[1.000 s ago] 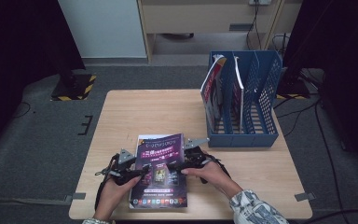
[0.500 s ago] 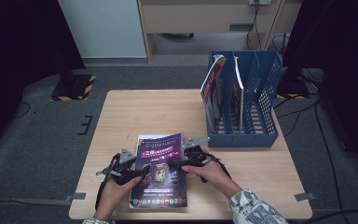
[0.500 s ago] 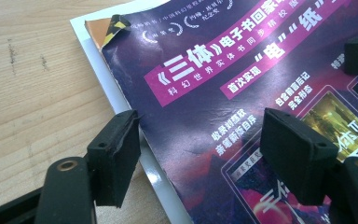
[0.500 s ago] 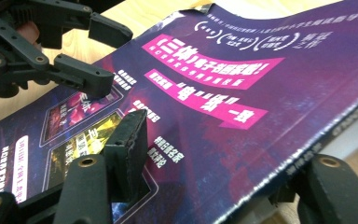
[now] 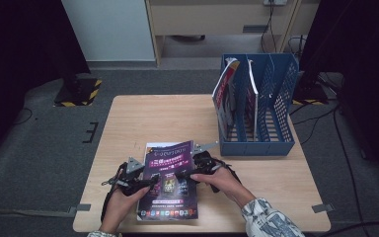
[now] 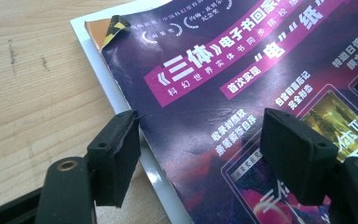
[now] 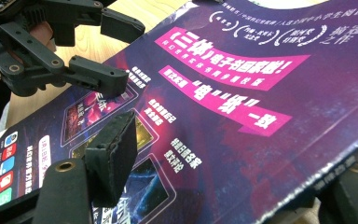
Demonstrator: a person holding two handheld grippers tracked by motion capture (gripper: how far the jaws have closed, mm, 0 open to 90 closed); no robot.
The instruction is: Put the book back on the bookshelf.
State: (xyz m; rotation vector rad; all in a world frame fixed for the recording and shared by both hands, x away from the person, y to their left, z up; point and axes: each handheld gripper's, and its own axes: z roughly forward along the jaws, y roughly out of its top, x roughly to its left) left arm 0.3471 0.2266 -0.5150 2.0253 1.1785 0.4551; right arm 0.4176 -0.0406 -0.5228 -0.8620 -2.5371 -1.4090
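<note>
A purple magazine (image 5: 170, 180) with pink title bands lies at the table's near middle. My left gripper (image 5: 152, 181) rests at its left edge. In the left gripper view my left gripper (image 6: 200, 128) is open, one jaw over bare wood, the other over the magazine's cover (image 6: 242, 60). My right gripper (image 5: 181, 174) sits at the right edge. In the right gripper view my right gripper (image 7: 235, 154) has the raised cover edge (image 7: 307, 140) running between its jaws, which have just been opening. One jaw is above the cover, the other below, pads not pressing. The left gripper (image 7: 114, 51) shows beyond.
A blue file rack (image 5: 276, 143) stands at the table's right rear, with two magazines (image 5: 225, 94) upright in its left slots. Bare wooden table (image 5: 153, 118) lies behind the magazine. A white and orange layer (image 6: 93, 28) peeks from under the cover's corner.
</note>
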